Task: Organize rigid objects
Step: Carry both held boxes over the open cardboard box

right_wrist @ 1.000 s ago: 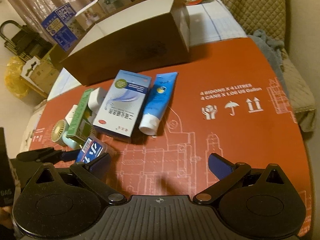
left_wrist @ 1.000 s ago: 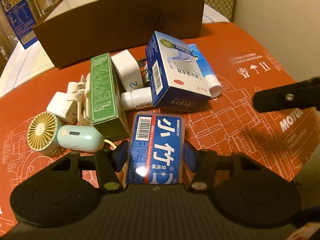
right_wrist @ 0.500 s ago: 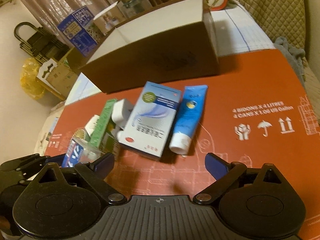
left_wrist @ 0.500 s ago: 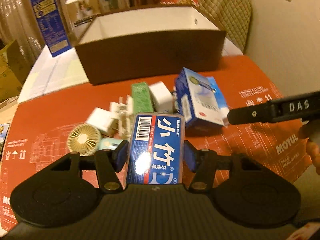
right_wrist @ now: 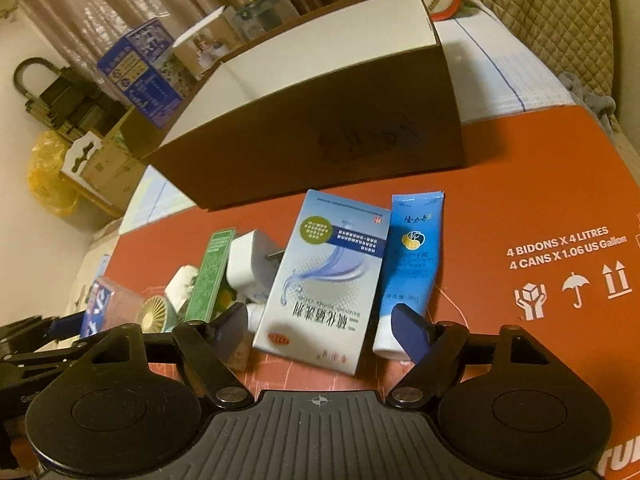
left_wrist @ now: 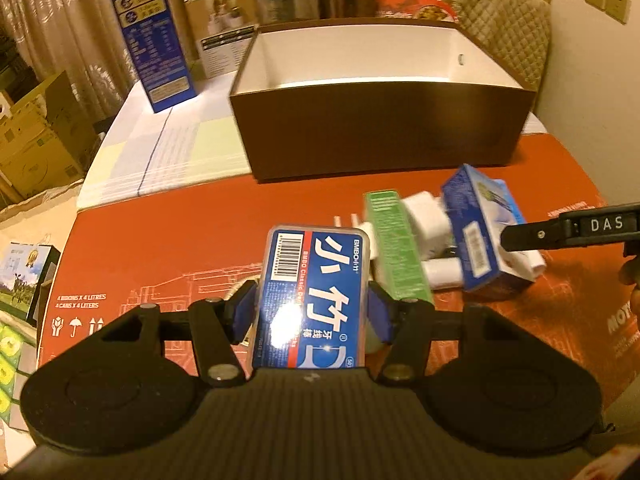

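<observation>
The blue dental floss box (left_wrist: 314, 300) is clamped between the blue pads of the left gripper (left_wrist: 312, 314), held above the orange mat (left_wrist: 192, 232) and clear of it. Ahead stands the brown storage box (left_wrist: 380, 136), open-topped with a white interior. The right gripper (right_wrist: 320, 326) has its jaws spread wide, holding nothing, with the blue-and-white carton (right_wrist: 324, 280) lying on the mat between its fingers. A blue tube (right_wrist: 412, 264) lies just beside the carton; a green box (right_wrist: 210, 276), white adapter (right_wrist: 250, 258) and small fan (right_wrist: 152, 314) cluster on its other side.
</observation>
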### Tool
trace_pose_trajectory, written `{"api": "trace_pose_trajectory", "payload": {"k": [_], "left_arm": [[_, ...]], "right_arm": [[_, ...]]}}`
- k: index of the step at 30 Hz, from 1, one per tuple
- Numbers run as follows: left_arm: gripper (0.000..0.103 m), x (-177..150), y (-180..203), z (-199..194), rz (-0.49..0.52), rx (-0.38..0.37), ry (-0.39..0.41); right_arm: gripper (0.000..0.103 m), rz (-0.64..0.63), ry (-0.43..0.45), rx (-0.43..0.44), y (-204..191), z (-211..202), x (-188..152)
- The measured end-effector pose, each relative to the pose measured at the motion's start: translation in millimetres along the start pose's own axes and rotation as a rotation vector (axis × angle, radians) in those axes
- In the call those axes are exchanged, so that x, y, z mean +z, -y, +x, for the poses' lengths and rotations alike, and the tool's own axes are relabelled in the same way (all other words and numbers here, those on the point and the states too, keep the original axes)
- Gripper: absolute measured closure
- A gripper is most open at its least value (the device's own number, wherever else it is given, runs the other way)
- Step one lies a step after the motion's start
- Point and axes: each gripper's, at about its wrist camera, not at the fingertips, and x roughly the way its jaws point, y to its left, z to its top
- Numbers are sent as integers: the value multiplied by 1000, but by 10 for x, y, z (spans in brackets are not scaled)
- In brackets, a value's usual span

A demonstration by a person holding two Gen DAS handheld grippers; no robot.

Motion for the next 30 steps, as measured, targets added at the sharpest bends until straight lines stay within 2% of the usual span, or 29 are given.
{"api": "trace_pose_trajectory", "payload": {"k": [15,17,30], "left_arm": [[49,106,-320,221,-38,-5,-32],[49,112,-341,230,-38,-6,-32],[49,260,-382,219,-21,-33,-5]], "right_arm": [[33,57,-4,-40,7,313,203],[38,53,-7,-46,-6,342,210],[40,-23,26,-116,-222,162,199]]}}
